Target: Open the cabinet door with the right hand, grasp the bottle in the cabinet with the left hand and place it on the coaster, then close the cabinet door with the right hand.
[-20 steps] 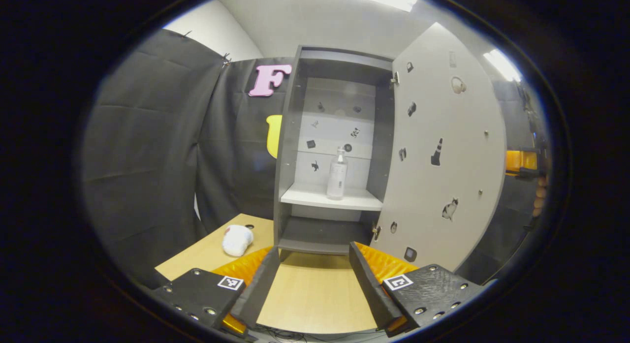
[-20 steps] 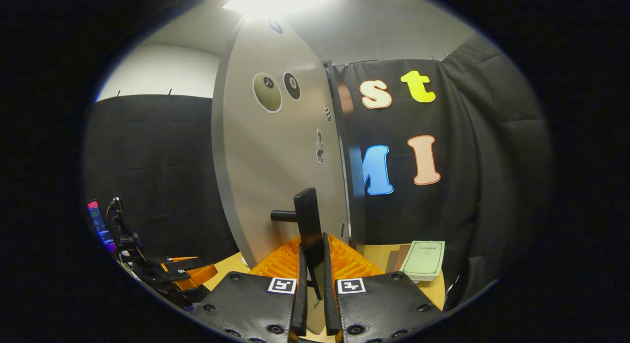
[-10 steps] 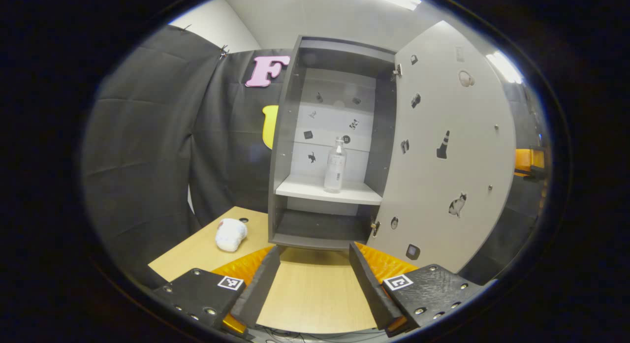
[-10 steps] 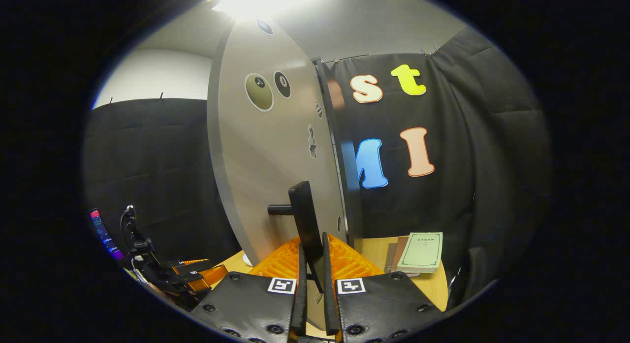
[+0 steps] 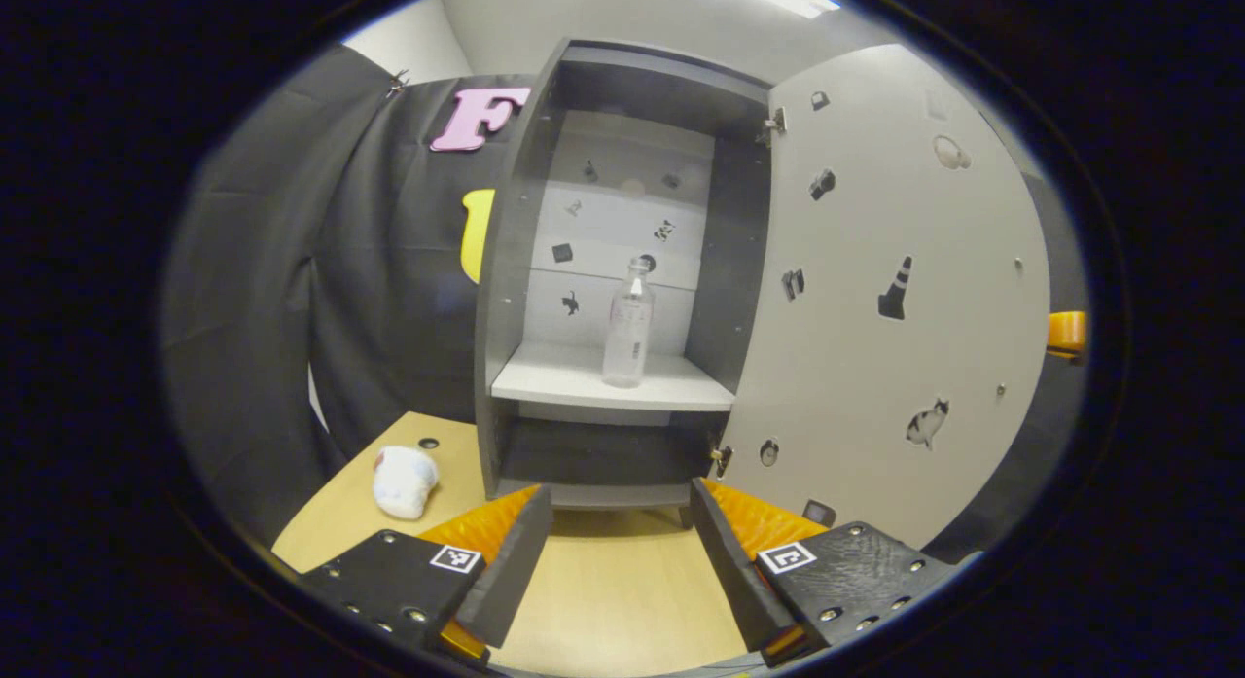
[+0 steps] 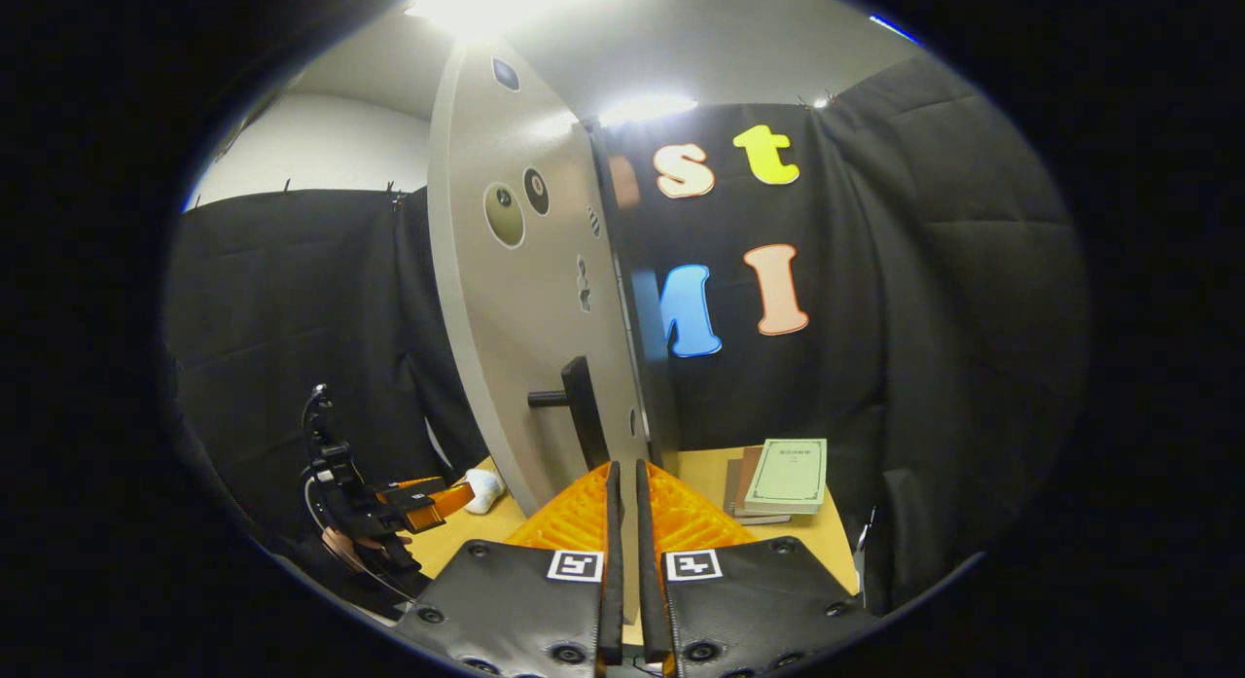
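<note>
Left gripper jaws spread; right gripper jaws seemingly closed, empty.

The cabinet is dark grey outside, with a white shelf and pale back. Its door is light grey, dotted with small picture stickers. The bottle is clear. The surface is light wood; the booklet pale green.

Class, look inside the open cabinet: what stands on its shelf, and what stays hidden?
One clear bottle stands upright on the pale shelf inside the cabinet. The dark compartment below looks bare, but its depths are shadowed.
</note>
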{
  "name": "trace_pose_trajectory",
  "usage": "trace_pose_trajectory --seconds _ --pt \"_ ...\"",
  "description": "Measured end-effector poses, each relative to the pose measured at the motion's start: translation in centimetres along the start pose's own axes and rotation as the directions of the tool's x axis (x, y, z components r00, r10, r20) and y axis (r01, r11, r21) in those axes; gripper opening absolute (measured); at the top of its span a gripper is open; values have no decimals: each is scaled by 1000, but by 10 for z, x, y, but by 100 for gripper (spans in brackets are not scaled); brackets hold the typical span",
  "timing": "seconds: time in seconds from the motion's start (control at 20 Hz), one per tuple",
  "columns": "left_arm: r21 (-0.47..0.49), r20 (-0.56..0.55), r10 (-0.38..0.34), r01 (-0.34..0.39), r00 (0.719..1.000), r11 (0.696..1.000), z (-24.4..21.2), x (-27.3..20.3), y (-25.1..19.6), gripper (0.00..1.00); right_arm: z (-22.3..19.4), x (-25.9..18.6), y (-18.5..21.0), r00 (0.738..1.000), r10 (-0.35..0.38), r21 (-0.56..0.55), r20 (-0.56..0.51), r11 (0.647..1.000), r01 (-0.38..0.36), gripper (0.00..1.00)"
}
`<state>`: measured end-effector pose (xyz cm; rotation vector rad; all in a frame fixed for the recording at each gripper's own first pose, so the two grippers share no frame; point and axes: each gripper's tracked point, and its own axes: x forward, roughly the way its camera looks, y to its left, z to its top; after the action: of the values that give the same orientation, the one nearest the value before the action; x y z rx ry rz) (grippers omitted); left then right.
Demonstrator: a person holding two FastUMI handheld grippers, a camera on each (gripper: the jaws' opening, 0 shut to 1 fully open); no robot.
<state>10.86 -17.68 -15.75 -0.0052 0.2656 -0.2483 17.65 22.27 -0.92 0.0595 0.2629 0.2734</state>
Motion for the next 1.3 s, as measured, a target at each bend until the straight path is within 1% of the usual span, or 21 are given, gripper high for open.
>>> trace_pose_trajectory --seconds 0.05,0.15,0.25,0.35,0.4,0.45,0.5,0.55,0.6,0.65,0.7,0.8,0.85,0.9,0.95,1.0,1.1,1.2,1.3 --pt "3 5 -17 17 1000 1000 5 8 8 86 6 -3 0 1000 -23 14 16 1000 23 10" --pt "-4 16 -52 52 999 999 15 25 25 89 22 -5 -7 993 -101 11 66 995 100 10" --pt "-8 34 -98 98 995 995 29 40 39 86 27 -3 -21 974 -207 0 88 978 208 10" --pt "5 44 -147 147 988 989 43 55 49 87 35 5 -28 954 -273 25 124 962 272 9" --pt "13 52 -170 170 984 985 52 62 52 86 40 6 -36 942 -302 57 143 953 297 10" --pt "19 60 -185 185 981 983 61 69 55 86 42 10 -39 936 -318 82 152 947 309 19" --pt "23 71 -196 195 978 981 71 78 56 86 45 13 -48 925 -344 103 159 938 331 13" --pt "27 81 -204 202 976 979 80 87 55 87 45 18 -56 920 -357 113 160 933 342 23" --pt "32 91 -210 208 973 978 89 95 55 87 44 23 -66 916 -372 116 150 927 358 20" --pt "38 97 -215 213 972 976 98 102 53 87 40 30 -78 912 -389 117 128 919 376 21" --pt "43 98 -218 215 971 976 106 111 51 86 37 38 -85 915 -390 117 107 918 378 24" --pt "45 102 -225 221 969 974 119 131 42 86 36 58 -96 922 -373 108 103 926 362 35" --pt "49 104 -225 221 969 974 124 144 38 86 33 70 -103 929 -358 99 94 932 349 48" --pt "62 101 -234 229 967 972 126 157 32 87 30 79 -113 932 -355 95 72 933 348 64" --pt "73 98 -233 227 967 971 129 169 29 87 27 85 -124 931 -359 89 61 931 353 100" --pt "81 97 -231 224 968 971 129 181 27 87 29 95 -137 926 -370 90 68 927 364 98" --pt "70 82 -235 230 969 971 126 207 17 87 32 100 -153 921 -382 123 76 920 372 98" --pt "15 62 -248 247 967 969 120 230 10 87 34 106 -166 916 -393 152 86 913 378 98" --pt "-37 58 -247 249 967 968 119 249 9 86 31 108 -181 908 -411 155 83 905 396 98"
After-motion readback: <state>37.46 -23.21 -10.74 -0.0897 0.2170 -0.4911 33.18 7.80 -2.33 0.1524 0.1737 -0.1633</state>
